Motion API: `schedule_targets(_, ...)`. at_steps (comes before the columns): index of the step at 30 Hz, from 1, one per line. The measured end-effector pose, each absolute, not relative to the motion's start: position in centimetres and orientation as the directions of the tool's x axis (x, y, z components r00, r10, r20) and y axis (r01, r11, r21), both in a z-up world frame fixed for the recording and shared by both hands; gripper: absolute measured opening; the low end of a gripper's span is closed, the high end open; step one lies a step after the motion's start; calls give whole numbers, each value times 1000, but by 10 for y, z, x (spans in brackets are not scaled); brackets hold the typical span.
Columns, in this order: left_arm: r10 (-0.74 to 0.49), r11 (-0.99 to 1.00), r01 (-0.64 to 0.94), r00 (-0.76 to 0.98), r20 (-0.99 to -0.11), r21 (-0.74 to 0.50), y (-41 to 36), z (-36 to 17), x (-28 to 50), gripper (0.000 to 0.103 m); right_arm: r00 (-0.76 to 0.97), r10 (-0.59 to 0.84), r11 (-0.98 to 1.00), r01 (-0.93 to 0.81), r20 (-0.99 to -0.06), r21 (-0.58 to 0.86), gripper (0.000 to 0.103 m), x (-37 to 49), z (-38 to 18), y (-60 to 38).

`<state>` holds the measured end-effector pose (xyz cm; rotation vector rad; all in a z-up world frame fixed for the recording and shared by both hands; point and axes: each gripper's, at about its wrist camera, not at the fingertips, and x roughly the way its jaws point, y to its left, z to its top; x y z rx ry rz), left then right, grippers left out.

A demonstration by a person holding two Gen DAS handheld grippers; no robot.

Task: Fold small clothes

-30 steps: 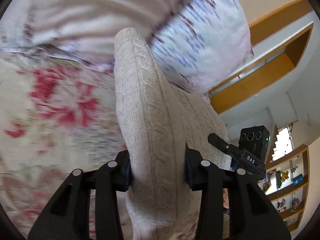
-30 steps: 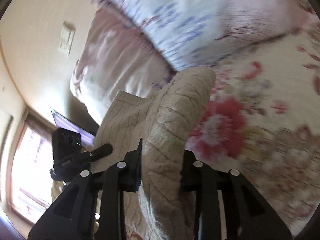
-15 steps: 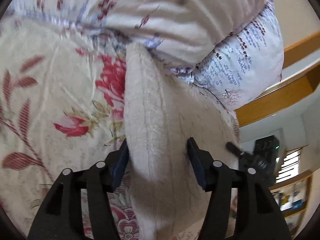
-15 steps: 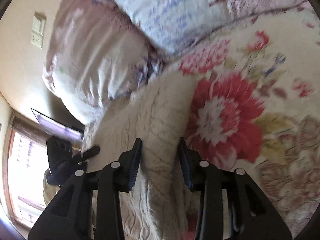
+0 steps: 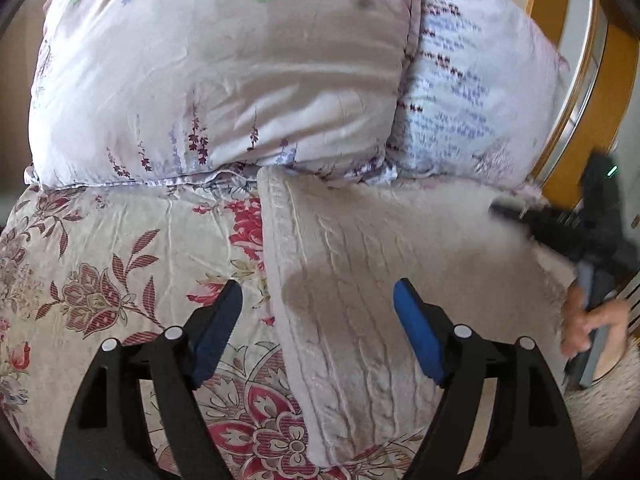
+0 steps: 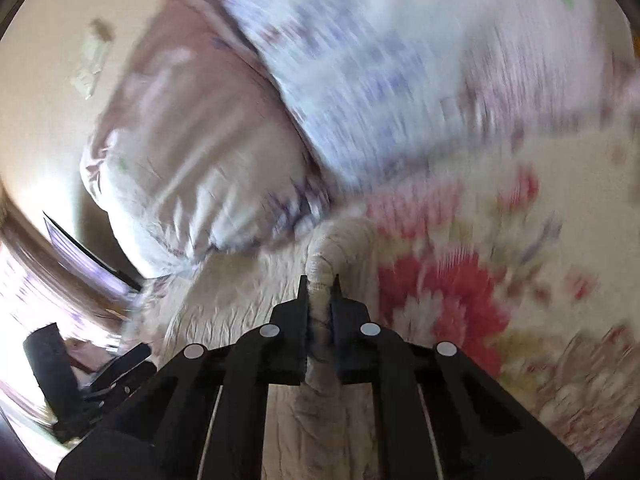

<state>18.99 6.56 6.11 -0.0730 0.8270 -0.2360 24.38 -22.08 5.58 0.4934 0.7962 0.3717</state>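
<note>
A cream cable-knit sweater (image 5: 360,280) lies flat on the floral bedspread (image 5: 120,260), its far edge against the pillows. My left gripper (image 5: 318,328) is open and empty just above the sweater's left folded edge, blue pads apart. My right gripper (image 6: 320,300) is shut on a bunched ridge of the same sweater (image 6: 248,320) at its right edge. The right gripper also shows at the right of the left wrist view (image 5: 560,236). The right wrist view is blurred.
Two pillows stand at the head of the bed: a pale lilac flowered one (image 5: 224,72) and a white one with blue print (image 5: 472,92). A wooden shelf frame (image 5: 592,92) is at the right. The left gripper shows in the right wrist view (image 6: 80,384).
Both grippers lowered the sweater from hanging onto the bedspread. My left gripper opened and let go of it. My right gripper closed tighter on its edge.
</note>
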Motion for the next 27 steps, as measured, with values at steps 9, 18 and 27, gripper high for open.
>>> schedule_targets(9,-195,979,167,627,-755,-114,62,50,193,80,558,327,923,-14,-763,385,11,269,19,-214)
schedule_targets(18,-190,980,163,632,-751,-111,61,52,187,80,649,341,931,-131,-680,342,43,213,64,-211)
schedule_targets(27,-175,983,155,630,-757,-99,58,49,186,81,627,361,932,-256,-690,255,43,171,67,-182)
